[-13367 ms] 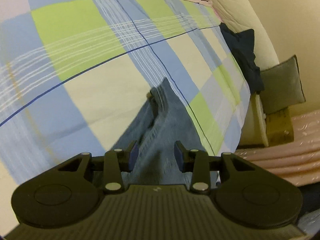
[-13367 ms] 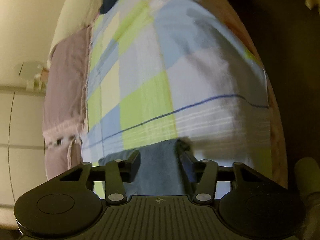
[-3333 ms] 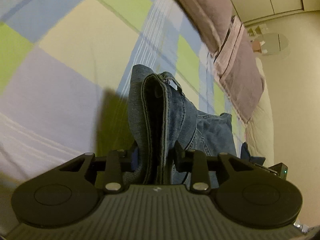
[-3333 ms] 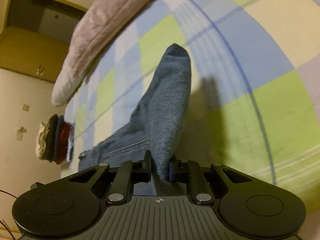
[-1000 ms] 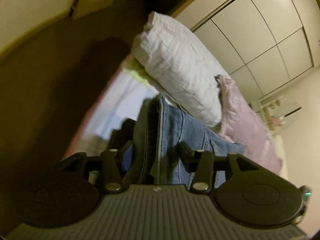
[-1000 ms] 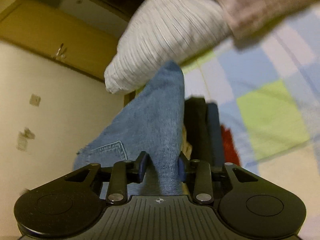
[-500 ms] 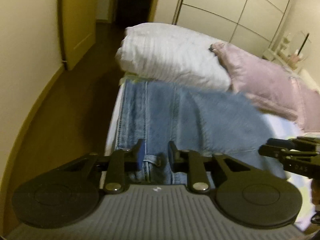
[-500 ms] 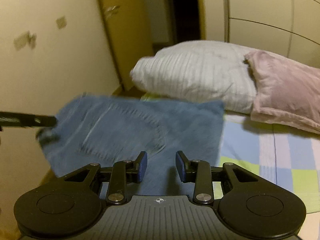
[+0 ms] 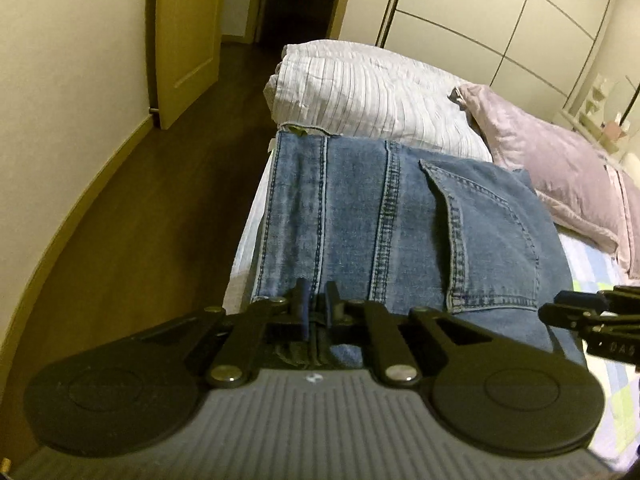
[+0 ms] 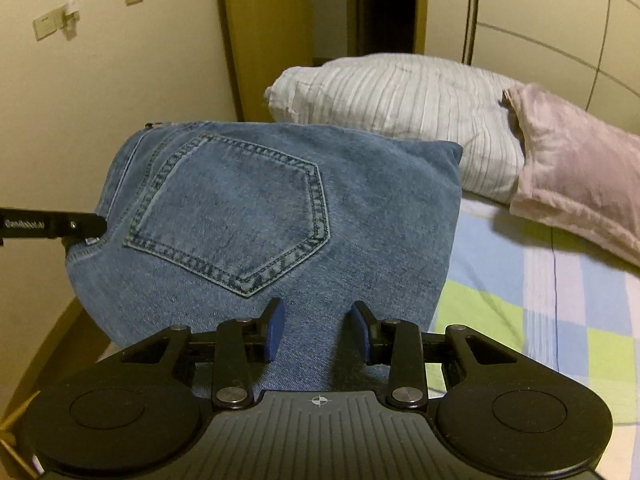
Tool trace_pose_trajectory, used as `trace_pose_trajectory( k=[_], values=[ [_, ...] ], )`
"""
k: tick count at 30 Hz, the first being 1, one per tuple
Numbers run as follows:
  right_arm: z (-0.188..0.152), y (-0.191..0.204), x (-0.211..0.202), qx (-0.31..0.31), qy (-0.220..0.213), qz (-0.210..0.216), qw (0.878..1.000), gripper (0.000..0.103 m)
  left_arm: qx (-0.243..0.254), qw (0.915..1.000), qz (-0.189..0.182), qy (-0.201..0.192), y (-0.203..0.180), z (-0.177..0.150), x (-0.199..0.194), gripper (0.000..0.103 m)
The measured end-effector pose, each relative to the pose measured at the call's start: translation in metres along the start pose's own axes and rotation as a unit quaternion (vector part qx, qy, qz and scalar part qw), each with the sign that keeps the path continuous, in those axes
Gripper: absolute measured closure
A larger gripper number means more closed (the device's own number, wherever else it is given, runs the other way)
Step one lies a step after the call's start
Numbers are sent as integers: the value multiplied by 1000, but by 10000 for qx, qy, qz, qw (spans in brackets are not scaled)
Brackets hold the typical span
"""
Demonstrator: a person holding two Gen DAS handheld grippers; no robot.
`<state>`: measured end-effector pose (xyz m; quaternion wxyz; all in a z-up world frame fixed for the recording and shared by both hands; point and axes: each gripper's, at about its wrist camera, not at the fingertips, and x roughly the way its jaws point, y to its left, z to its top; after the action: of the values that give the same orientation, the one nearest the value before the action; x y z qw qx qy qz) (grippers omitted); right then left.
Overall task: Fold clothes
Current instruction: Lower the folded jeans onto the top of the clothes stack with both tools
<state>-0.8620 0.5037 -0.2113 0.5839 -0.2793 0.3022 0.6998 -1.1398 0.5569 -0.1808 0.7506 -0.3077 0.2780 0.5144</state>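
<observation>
Folded jeans [image 10: 280, 216] lie at the bed's near-left corner, just before the striped pillow [image 10: 400, 100]. Left gripper [image 9: 316, 304], jaws just closing, pinches the waistband edge; right gripper [image 10: 316, 332] clamps thick folded denim. Heavy, floppy, grippy: hold seams.

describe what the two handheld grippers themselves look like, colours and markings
Both the left gripper and the right gripper are matte black, with a ribbed grey base, two round discs, silver pivot bolts and blue-padded fingers. A small white crosshair mark sits on each base. No cables or sleeves show.
</observation>
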Motion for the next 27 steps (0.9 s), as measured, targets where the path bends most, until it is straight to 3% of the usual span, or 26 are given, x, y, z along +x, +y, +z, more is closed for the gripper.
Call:
trace_pose_trajectory(
  k=[3,8,13,17,20,27],
  values=[
    [14,-8,-12,353,62,112,9993,68,87,9999,0,-61,-6,16,-12,94],
    [43,-26,-28,988,-348,94,9944,68,59,9989,-284,-378,-16,54,-18,90],
    [69,-32,-6,1277,-300,-279,9910,68,293,9988,-288,-248,-26,79,25,88],
    [67,-28,28,1280,53,-493,9905,68,364,9989,-255,-138,-17,75,67,88],
    [63,-19,39,963,73,-698,9929,68,177,9992,-316,-154,-8,69,76,89],
    [60,-16,8,1063,63,-435,9934,68,-142,9995,-239,-122,-9,67,39,86]
  ],
)
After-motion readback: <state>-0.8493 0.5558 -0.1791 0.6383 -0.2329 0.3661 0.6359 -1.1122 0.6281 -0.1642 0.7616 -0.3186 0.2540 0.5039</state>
